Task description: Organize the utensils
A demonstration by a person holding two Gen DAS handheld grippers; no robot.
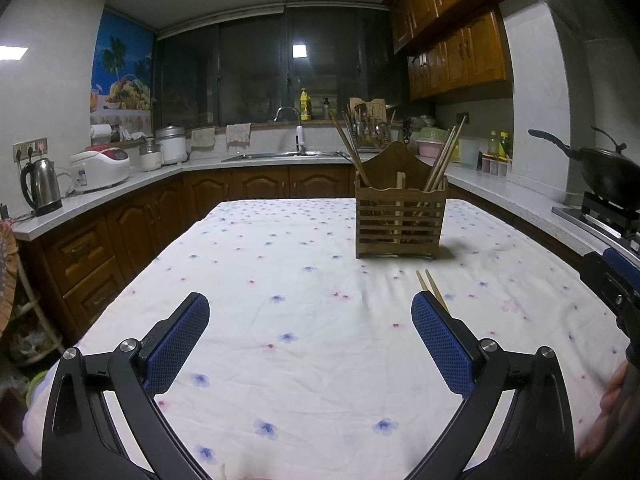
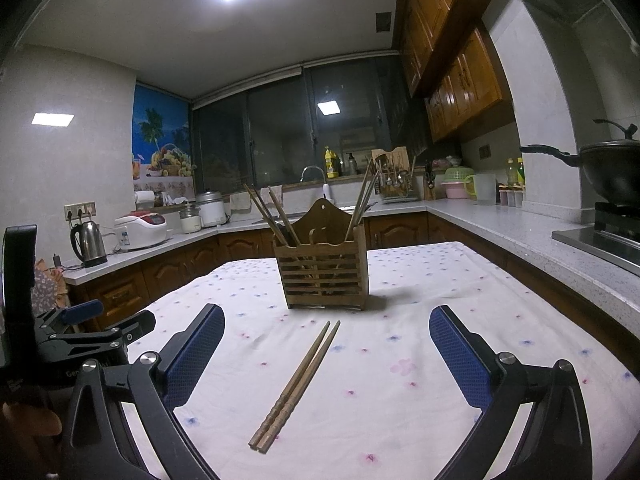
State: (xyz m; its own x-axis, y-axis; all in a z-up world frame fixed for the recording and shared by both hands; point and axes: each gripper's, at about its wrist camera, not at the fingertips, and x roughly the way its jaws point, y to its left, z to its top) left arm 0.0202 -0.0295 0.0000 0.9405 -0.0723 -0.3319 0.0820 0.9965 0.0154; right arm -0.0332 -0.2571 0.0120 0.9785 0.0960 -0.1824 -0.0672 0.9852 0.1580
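A pair of wooden chopsticks (image 2: 298, 380) lies side by side on the flowered tablecloth (image 2: 400, 400), between the open fingers of my right gripper (image 2: 326, 320), which is empty and above the cloth. Beyond them stands a slatted wooden utensil holder (image 2: 326, 276) with several chopsticks leaning in it. In the left wrist view my left gripper (image 1: 310, 308) is open and empty; the holder (image 1: 400, 220) stands ahead to the right. The tips of the loose chopsticks (image 1: 430, 286) show behind its right finger (image 1: 440, 344).
The table is surrounded by kitchen counters (image 1: 120, 196). A kettle (image 1: 40, 186) and rice cooker (image 1: 100, 168) stand at the left, a sink (image 1: 280, 155) at the back, a wok on a stove (image 1: 608, 176) at the right. The right gripper's body shows at the left view's right edge (image 1: 612, 288).
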